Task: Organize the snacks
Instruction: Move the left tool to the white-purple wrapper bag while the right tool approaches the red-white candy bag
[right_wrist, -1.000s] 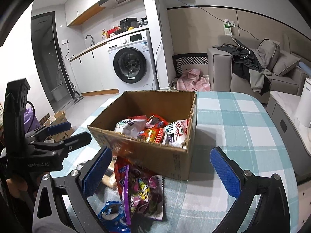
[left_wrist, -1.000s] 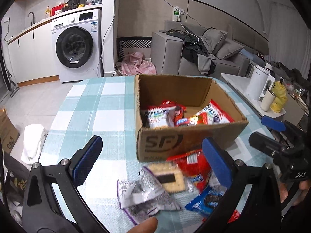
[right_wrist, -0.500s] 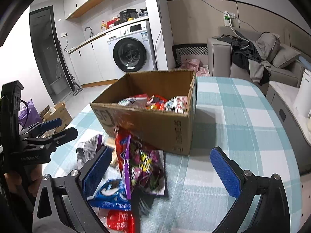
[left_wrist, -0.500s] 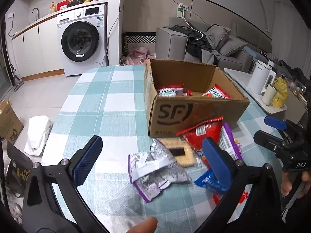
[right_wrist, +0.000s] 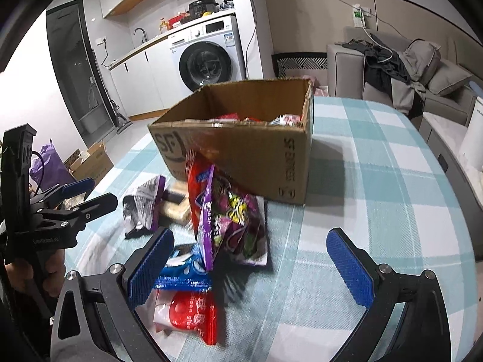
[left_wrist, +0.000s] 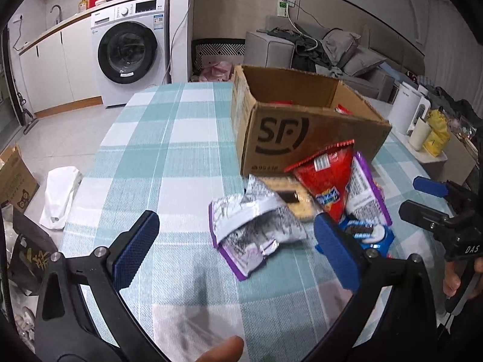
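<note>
Snacks lie in a loose heap on the checked tablecloth (left_wrist: 169, 157), pressed against the front of the cardboard box (left_wrist: 289, 138), which already holds a few packets. Nearest the left gripper (left_wrist: 238, 244) is a crumpled silver-and-purple wrapper (left_wrist: 253, 226); behind it a biscuit pack (left_wrist: 289, 196), a red bag (left_wrist: 329, 178) leaning on the box, and a blue cookie packet (left_wrist: 365, 232). From the right wrist view a purple candy bag (right_wrist: 235, 220) stands half upright, with a red-and-white packet (right_wrist: 190, 313) closest to the right gripper (right_wrist: 250, 268).

Both grippers hang above the table with fingers spread wide and nothing between them.

The risk, as I judge it, is in the overlap: packets rest on one another, so closing on one may drag or tip its neighbour, and the leaning bags could slide flat. Thin foil gives little to bite on and may slip. The two grippers also approach the same heap from opposite sides and could collide.

Further off stand a washing machine (left_wrist: 129, 51), a sofa (left_wrist: 317, 51) with clothes, and a white kettle (left_wrist: 404, 108) on a side table.
</note>
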### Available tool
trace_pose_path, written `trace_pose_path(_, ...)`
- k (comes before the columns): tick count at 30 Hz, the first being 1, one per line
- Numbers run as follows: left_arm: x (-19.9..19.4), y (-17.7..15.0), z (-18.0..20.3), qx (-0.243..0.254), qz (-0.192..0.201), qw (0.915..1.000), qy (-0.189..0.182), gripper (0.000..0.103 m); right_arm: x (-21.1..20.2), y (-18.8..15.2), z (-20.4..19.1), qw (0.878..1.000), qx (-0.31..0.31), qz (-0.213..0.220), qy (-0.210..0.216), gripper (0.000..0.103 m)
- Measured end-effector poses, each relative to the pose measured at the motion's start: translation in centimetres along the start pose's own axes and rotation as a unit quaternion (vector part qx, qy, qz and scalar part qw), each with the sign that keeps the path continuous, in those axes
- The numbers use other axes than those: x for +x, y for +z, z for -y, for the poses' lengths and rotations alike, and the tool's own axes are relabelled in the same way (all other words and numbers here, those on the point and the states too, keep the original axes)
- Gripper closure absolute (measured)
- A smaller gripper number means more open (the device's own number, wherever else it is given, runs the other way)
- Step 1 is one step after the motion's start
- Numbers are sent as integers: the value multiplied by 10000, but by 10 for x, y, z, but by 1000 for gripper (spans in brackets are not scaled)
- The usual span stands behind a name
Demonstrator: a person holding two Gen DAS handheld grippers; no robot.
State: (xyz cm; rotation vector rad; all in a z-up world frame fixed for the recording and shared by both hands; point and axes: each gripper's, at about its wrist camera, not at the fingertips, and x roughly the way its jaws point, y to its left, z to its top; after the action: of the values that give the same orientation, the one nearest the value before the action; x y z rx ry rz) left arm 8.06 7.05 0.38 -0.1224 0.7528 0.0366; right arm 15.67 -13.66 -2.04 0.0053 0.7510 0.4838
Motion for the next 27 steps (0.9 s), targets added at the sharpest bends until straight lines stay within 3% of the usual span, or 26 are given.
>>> trace_pose_path(9, 7, -21, 5, -18, -209, 9998, -75, 1, 5, -24, -8, 9995, 0, -317, 60, 0)
trace_pose_path(27, 23, -29, 3, -23, -395, 9992, -59, 1, 18, -56, -34, 9959, -233, -827, 299, 0)
